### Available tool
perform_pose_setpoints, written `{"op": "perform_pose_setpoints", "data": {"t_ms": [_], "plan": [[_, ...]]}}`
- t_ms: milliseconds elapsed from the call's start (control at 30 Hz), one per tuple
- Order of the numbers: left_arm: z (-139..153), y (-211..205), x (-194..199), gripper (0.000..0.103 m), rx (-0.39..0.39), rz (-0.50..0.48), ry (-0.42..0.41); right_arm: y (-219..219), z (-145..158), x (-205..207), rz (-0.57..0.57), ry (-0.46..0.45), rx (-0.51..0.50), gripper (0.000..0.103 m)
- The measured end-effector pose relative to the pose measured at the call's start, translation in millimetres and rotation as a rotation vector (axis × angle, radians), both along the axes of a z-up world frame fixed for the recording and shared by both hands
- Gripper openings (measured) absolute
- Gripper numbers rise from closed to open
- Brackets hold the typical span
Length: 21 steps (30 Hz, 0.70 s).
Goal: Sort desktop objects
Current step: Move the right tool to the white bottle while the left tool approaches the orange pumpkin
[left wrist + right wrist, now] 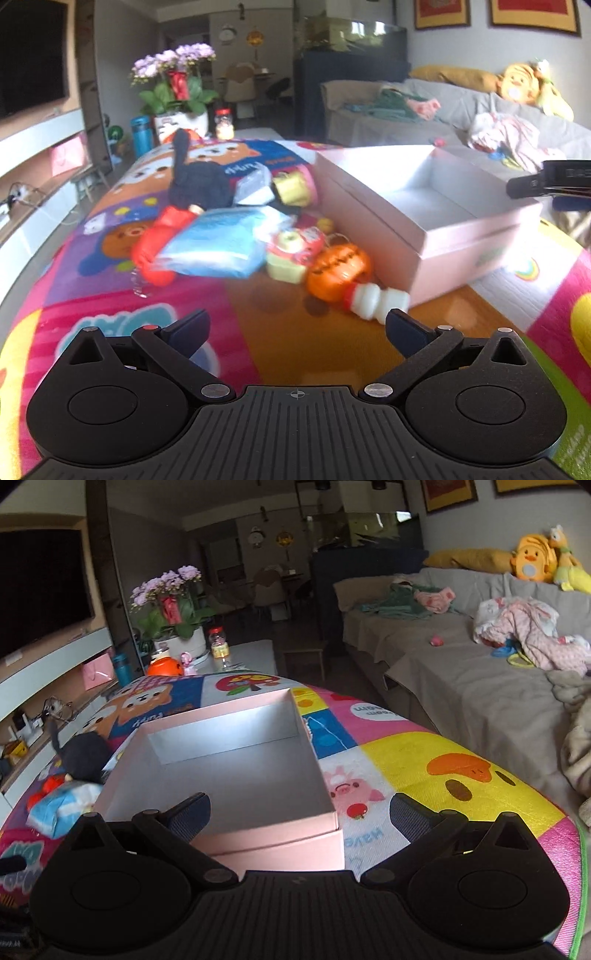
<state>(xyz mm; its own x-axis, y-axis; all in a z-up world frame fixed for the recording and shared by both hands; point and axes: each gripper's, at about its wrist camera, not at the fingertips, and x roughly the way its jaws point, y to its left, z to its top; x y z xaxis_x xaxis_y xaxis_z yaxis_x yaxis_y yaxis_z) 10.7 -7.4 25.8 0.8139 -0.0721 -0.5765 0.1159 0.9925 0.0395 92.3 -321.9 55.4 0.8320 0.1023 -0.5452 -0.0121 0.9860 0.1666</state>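
An open pink box (476, 236) with nothing in it stands on the cartoon play mat (110, 295); it also shows in the right wrist view (280, 845). Left of it lies a heap of toys: an orange pumpkin (338, 271), a small white bottle with a red cap (376, 301), a blue tissue pack (218, 243), a red toy (159, 240), a black plush (195, 177) and a yellow-pink toy (291, 249). My left gripper (297, 328) is open and empty, just short of the pumpkin and bottle. My right gripper (299, 812) is open and empty above the box's near edge.
A grey sofa (461, 679) with clothes and plush toys runs along the right. A flower pot (177, 92), a blue bottle (142, 134) and a jar (224, 123) stand beyond the mat's far end. A TV unit lines the left wall.
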Motion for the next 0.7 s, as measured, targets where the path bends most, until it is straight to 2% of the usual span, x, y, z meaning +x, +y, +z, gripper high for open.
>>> {"op": "perform_pose_setpoints", "data": {"t_ms": [67, 167, 233, 367, 433, 500, 533, 633, 700], "plan": [[4, 11, -3, 0.103, 0.005, 0.026, -0.030, 3, -5, 17, -0.003, 0.016, 0.013, 0.103], [7, 33, -6, 0.103, -0.004, 0.065, -0.066, 17, -6, 27, 0.070, 0.016, 0.045, 0.103], [6, 44, -6, 0.103, -0.028, 0.095, -0.059, 37, -6, 29, 0.069, 0.000, 0.008, 0.103], [-1, 56, -4, 0.103, -0.058, 0.140, -0.021, 58, -4, 21, 0.175, -0.021, 0.002, 0.103], [-4, 59, -3, 0.103, -0.071, 0.160, 0.014, 70, 3, 0, 0.163, -0.113, -0.060, 0.103], [-10, 65, 1, 0.103, -0.093, 0.169, 0.061, 93, 10, -27, 0.249, -0.176, -0.151, 0.103], [-12, 68, 3, 0.103, -0.107, 0.173, 0.078, 104, 10, -37, 0.319, -0.174, -0.181, 0.100], [-15, 74, 3, 0.103, -0.147, 0.184, 0.098, 143, -5, -58, 0.516, -0.099, -0.271, 0.074], [-17, 76, 2, 0.103, -0.159, 0.182, 0.097, 167, -19, -64, 0.579, -0.067, -0.333, 0.067]]}}
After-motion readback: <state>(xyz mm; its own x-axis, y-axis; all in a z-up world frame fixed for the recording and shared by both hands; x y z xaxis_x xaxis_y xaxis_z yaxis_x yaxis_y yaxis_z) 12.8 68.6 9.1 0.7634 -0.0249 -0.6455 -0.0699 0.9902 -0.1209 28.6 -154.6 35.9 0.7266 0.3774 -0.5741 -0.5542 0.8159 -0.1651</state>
